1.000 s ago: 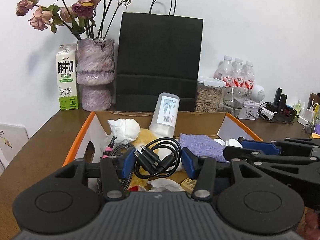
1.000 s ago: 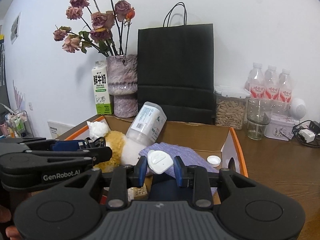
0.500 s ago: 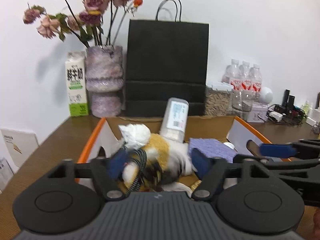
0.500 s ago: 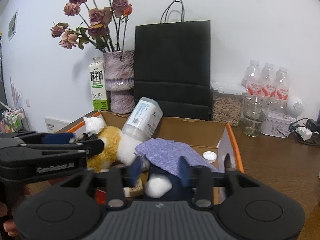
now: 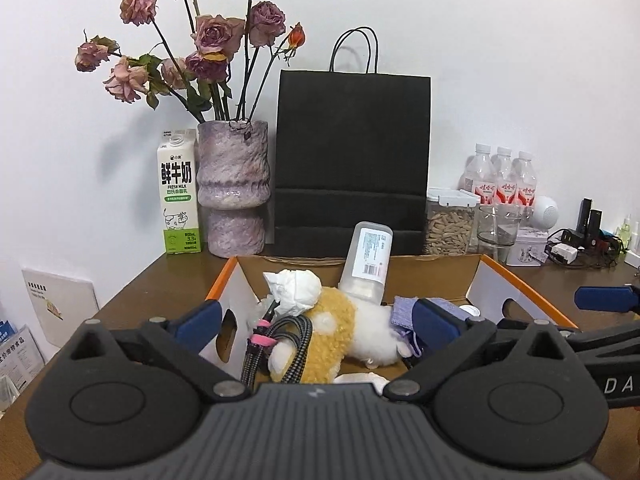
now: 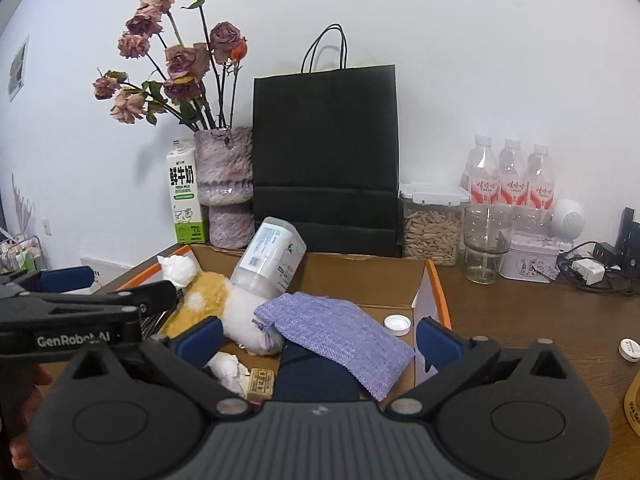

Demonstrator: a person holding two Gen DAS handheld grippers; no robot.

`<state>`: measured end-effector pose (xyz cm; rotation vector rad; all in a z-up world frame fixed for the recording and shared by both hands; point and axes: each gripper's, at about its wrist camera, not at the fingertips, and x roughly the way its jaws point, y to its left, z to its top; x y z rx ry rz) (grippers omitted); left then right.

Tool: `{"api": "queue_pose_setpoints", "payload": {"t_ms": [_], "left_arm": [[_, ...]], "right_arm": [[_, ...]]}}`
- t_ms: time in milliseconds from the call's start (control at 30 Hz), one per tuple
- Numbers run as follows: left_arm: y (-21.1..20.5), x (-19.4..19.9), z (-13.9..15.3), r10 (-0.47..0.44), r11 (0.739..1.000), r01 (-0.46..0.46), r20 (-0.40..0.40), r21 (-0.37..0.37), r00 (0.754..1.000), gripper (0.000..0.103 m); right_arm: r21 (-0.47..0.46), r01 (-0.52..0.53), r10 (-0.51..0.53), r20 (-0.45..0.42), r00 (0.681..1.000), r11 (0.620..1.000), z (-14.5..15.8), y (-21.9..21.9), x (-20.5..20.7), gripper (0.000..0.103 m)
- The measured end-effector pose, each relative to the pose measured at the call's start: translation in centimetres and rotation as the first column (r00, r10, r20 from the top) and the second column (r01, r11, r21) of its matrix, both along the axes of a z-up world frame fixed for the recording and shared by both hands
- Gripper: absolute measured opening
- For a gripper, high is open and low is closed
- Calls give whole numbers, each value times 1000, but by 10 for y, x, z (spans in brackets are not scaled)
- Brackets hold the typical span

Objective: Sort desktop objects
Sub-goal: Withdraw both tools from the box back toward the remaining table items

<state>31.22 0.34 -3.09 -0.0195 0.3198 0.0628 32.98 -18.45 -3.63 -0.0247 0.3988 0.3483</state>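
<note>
Both sets of jaws were opening over the cardboard box [image 6: 434,280] and gripped nothing: the left gripper [image 5: 316,322] had its blue pads spread either side of the braided cable [image 5: 294,338], which lay loose on the yellow and white plush toy [image 5: 340,330] near the box's left wall, and the right gripper [image 6: 318,338] stood wide above the purple knitted pouch [image 6: 340,330] toward the box's right wall, touching none of it. This looked like the release step of the sorting, with items just let go into the box. Further in, a crumpled tissue [image 5: 296,288] sat by the plush toy, a clear plastic jar [image 6: 272,256] leaned tilted against the box's back wall, and a white bottle cap [image 6: 397,323] lay in the right rear corner. Outside the box, on the counter [image 6: 540,320] by its right edge, a small round white object [image 6: 630,349] lay apart from the rest and may be the next candidate. The next move probably called for lifting both grippers clear of the box rim without snagging the cable, then swinging out over the counter to find what is not yet sorted
</note>
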Motion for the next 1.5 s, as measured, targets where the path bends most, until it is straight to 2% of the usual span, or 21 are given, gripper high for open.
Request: {"api": "queue_pose_setpoints", "payload": {"t_ms": [367,667,1200,1500], "left_arm": [[-4,-20,-4,2,1000,-2,8,-29,1000,103],[-12,-35,-12,7,999,-8,-24,-36,1000,103],[-32,-45,-35,-6,1000,5,-134,-9,991,103],[-47,-37,-49,-55,998,57,-210,7,976,103]], "right_arm": [[2,-3,3,16,1000,1000,3,-7,-16,103],[-5,-3,3,18,1000,1000,1,-19,-33,103],[-44,56,-56,-11,998,997,-19,-72,-47,103],[-106,51,-61,-98,993,993,-43,-92,-37,100]]}}
